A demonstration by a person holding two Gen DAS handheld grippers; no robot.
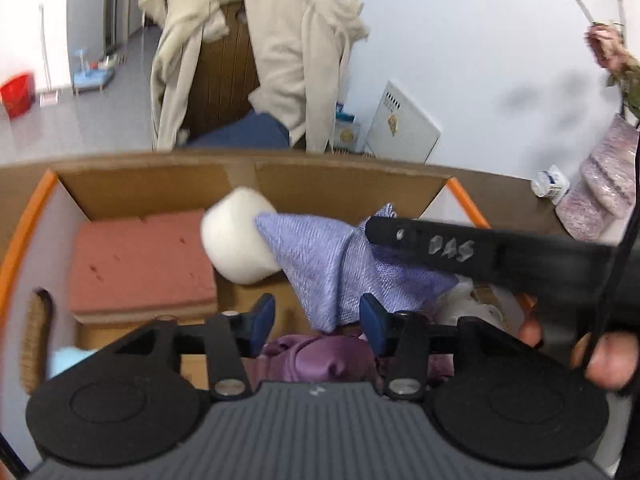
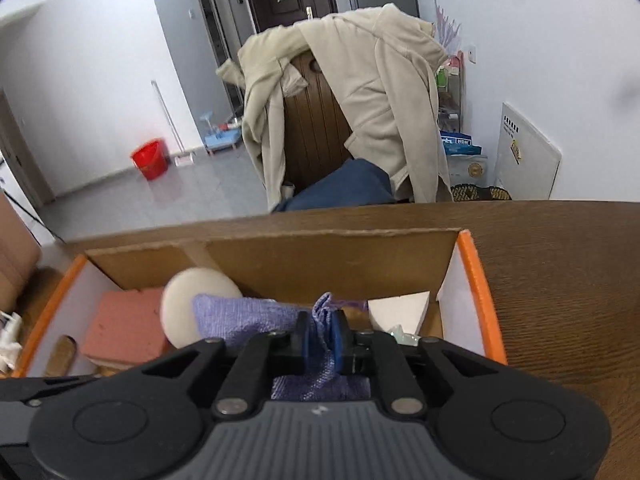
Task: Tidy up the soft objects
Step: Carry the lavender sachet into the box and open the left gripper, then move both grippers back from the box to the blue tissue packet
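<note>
A cardboard box (image 1: 152,184) with orange edges stands on the wooden table. Inside lie a pink sponge block (image 1: 140,260), a white foam cylinder (image 1: 232,240) and a purple silky cloth (image 1: 312,356). My right gripper (image 2: 322,334) is shut on a lavender knit cloth (image 2: 240,316) and holds it above the box; in the left wrist view the cloth (image 1: 320,264) hangs from its black finger (image 1: 440,248). My left gripper (image 1: 316,320) is open over the box, the cloth's lower tip between its blue pads.
A white foam wedge (image 2: 400,312) and crumpled plastic lie at the box's right end. A pink vase (image 1: 600,196) with dried flowers and a small white bottle (image 1: 550,186) stand on the table (image 2: 560,280) at the right. A chair with a beige jacket (image 2: 360,100) stands behind.
</note>
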